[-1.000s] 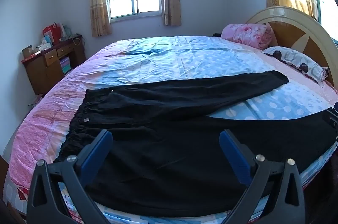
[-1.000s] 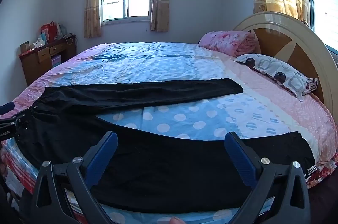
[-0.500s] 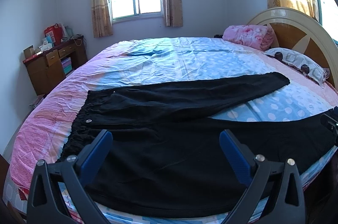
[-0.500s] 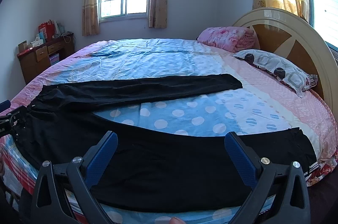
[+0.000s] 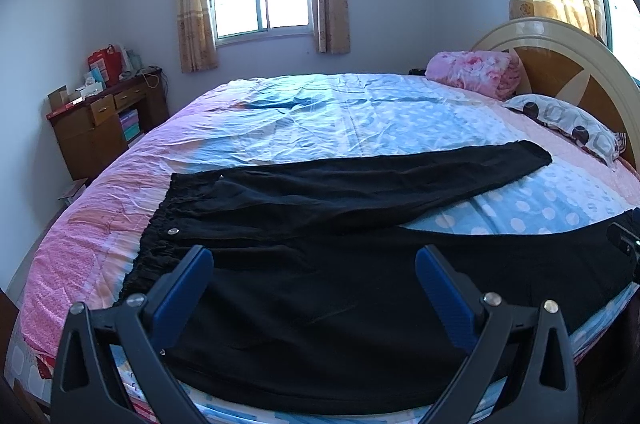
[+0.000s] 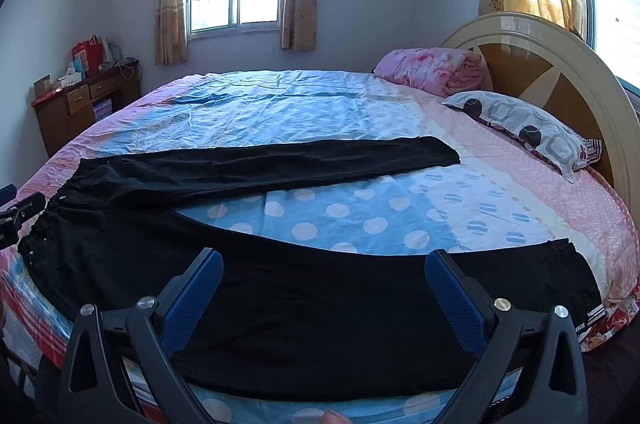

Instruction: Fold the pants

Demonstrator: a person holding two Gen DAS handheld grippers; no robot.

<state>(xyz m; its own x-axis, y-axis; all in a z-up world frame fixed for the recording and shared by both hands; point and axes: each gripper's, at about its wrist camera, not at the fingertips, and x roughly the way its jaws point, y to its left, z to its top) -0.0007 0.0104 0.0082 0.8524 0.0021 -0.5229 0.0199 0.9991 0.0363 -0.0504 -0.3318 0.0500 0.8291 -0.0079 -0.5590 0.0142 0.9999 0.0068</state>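
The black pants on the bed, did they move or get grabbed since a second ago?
No. The black pants lie spread flat on the dotted blue and pink bedsheet as before, legs apart, nothing grabbed. The left gripper and right gripper stay open above the near leg; both views only shifted slightly. The spotted grey pillow and wooden desk are unchanged.

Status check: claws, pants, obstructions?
Left claw open, right claw open, both empty above the near leg. Black pants flat on bed, legs splayed, unfolded. Nothing on the pants.
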